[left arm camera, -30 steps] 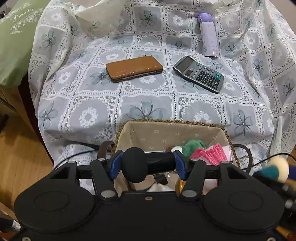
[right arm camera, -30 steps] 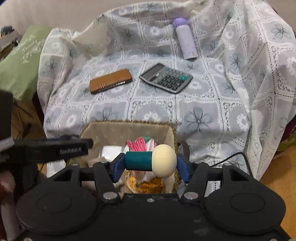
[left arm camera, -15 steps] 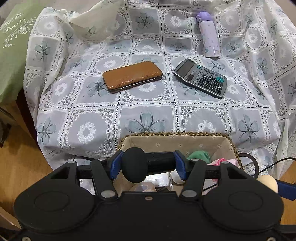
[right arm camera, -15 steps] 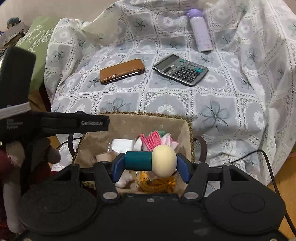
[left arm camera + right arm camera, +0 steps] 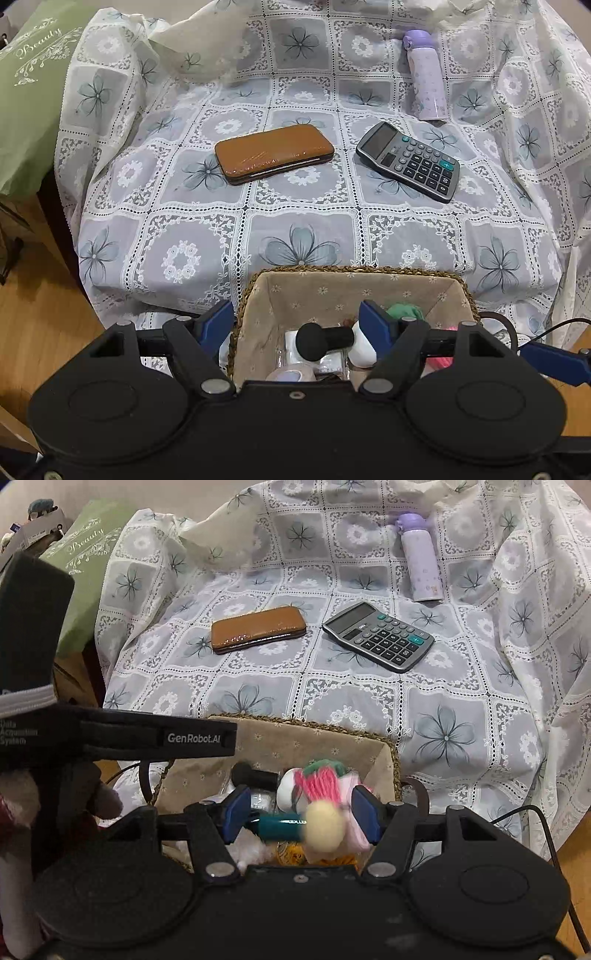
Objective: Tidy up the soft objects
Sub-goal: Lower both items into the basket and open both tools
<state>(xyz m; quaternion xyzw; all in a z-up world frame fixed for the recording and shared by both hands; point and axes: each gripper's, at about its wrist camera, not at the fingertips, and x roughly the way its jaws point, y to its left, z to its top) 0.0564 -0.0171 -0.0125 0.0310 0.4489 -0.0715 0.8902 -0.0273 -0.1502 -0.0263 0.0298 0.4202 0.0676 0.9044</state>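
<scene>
Everything here hangs on the basket (image 5: 354, 275), a woven one with a cloth lining at the near edge of the flowered cloth (image 5: 303, 218).

Over its left part hovers the left gripper (image 5: 297, 319); its jaws are opening and stand well apart, and the black sponge (image 5: 319, 339) looks to have dropped clear of them, lying in the basket among white bits.

Over the right part, the right gripper (image 5: 301, 814) has its jaws opening too. The cream sponge on a teal handle (image 5: 317, 829) sits blurred between them, slipping loose I think, just above the pink yarn flower (image 5: 325, 784) and some yellow yarn.

To do this well, I'd keep both grippers right over the basket until each sponge has settled inside the rim, then lift straight up so no jaw catches yarn or lining.

Beyond the basket on the cloth, left to right, lie a brown case (image 5: 273, 153), a calculator (image 5: 410, 160) and a purple bottle (image 5: 424, 75), all well apart from it. None looks soft, so I'd leave them.
</scene>
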